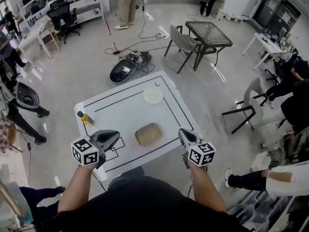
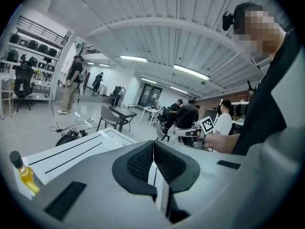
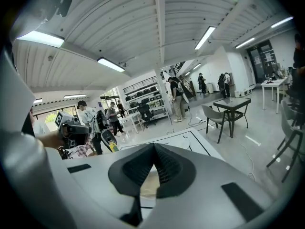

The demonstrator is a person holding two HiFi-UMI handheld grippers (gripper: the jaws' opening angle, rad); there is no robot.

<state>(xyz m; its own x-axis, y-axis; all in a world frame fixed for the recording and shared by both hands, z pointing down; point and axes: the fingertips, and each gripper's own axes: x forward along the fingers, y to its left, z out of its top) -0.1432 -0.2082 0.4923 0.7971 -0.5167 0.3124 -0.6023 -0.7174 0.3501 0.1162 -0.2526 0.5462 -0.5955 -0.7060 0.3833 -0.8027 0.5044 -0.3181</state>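
Both claws hang over the near edge of the worktop (image 1: 120,111), and neither has anything in it. The left claw (image 1: 116,135) is clenched, its pads meeting tip to tip with nothing between them, and the right claw (image 1: 181,132) is pressed shut and empty as well. The bread (image 1: 148,134) lies flat in the middle of the worktop between the two claws, near both and touched by neither. From the right gripper view it shows just beyond the closed tips. The plate (image 1: 153,95) sits bare at the far side, well apart from the bread. The bottle (image 1: 86,118) stands upright by the left edge, beyond the left claw. To my eye the work has not properly begun: nothing is gripped, nothing looks disturbed, and all the handling is left to do.
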